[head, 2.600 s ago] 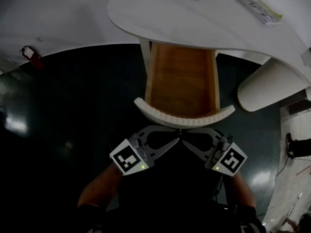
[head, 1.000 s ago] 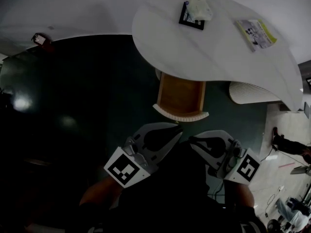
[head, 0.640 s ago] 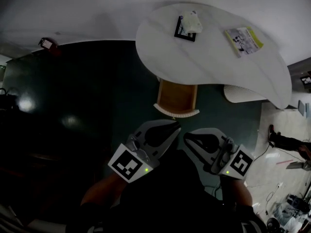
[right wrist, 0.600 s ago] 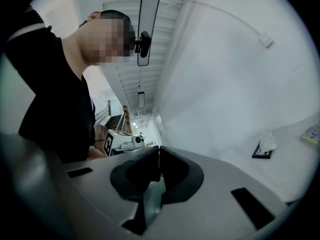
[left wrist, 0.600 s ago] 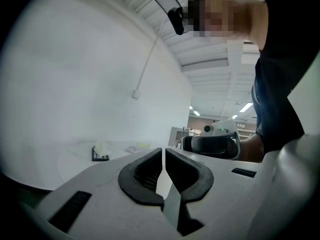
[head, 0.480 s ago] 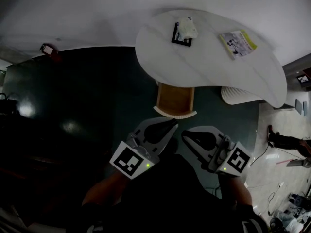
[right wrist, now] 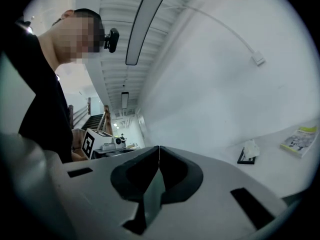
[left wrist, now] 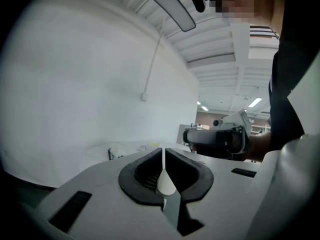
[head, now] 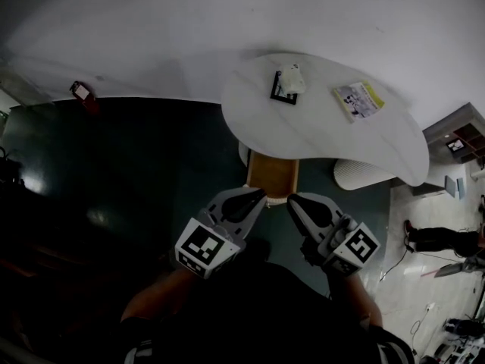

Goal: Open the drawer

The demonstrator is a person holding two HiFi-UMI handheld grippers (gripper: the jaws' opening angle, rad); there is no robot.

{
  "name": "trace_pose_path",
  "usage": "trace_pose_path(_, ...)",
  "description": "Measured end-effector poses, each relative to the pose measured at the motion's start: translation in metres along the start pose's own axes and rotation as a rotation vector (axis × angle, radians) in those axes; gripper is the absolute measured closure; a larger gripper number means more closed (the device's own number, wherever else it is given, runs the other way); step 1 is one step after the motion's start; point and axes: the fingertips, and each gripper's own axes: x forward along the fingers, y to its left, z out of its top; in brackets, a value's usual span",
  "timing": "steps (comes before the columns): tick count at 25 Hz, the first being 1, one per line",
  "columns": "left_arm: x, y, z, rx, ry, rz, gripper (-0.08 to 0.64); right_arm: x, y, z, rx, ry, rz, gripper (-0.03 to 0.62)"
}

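Note:
In the head view the wooden drawer stands pulled out from under the white curved table. Its far end is hidden beneath the tabletop. My left gripper and right gripper are held side by side above the dark floor, tips toward the drawer's front edge. Both are shut with nothing between the jaws. The left gripper view shows its shut jaws aimed high at the white wall, with the right gripper beside them. The right gripper view shows its shut jaws likewise.
On the table lie a black tray with a white crumpled thing and a booklet. A white ribbed base stands under the table's right side. Dark floor spreads to the left, with a red object by the wall.
The view has drawn back and up: table and drawer look far smaller. Both grippers have left the drawer's front and stay shut. The drawer remains pulled out.

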Motion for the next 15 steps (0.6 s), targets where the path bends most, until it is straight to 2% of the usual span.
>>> trace_pose_path(4, -0.013, 0.012, 0.011, -0.021, -0.025, 0.015, 0.532, 0.01, 0.009, 0.003, -0.011, 0.013, -0.021, 0.575)
trace_pose_path(8, -0.02, 0.024, 0.028, -0.003, -0.052, -0.004, 0.532, 0.022, 0.013, 0.011, -0.015, 0.017, -0.037, 0.575)
trace_pose_path(15, -0.025, 0.025, 0.02, -0.036, -0.081, 0.038, 0.534, 0.013, 0.017, 0.005, -0.013, 0.021, -0.023, 0.577)
